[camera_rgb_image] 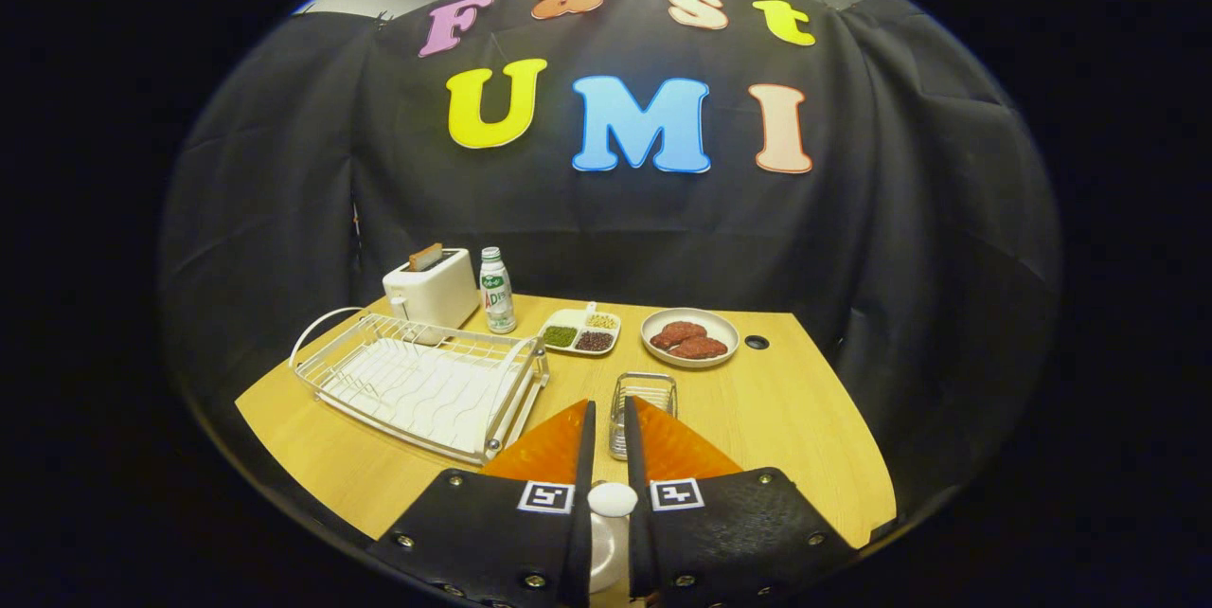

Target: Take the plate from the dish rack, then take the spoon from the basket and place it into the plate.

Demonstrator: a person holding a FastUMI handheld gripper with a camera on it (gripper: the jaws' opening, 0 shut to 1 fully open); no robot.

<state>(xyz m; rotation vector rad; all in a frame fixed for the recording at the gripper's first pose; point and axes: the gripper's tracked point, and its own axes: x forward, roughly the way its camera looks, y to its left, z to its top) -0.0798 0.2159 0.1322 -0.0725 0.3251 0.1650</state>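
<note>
nearest of all, the gripper (609, 404) is seen nearly closed, its fingers narrowed onto a small white rounded piece, judged to be the spoon (612, 499), which is pinched low between them. the wooden table (776, 419) is spread beyond. on its left the white wire dish rack (417, 385) is laid, with no plate seen in it. a toaster (434, 291) is set at the far left, behind the rack. far right, a round plate (729, 329) carrying two dark patties is placed; whether it is the plate meant cannot be told. between toaster and plate a divided dish (568, 316) and a bottle (495, 291) are found. the small wire basket (644, 381) is stood just ahead of the fingertips and looks emptied. the spoon is judged light, stiff, glossy and chippable; it is best held across the handle, kept level, and lowered gently.
</note>
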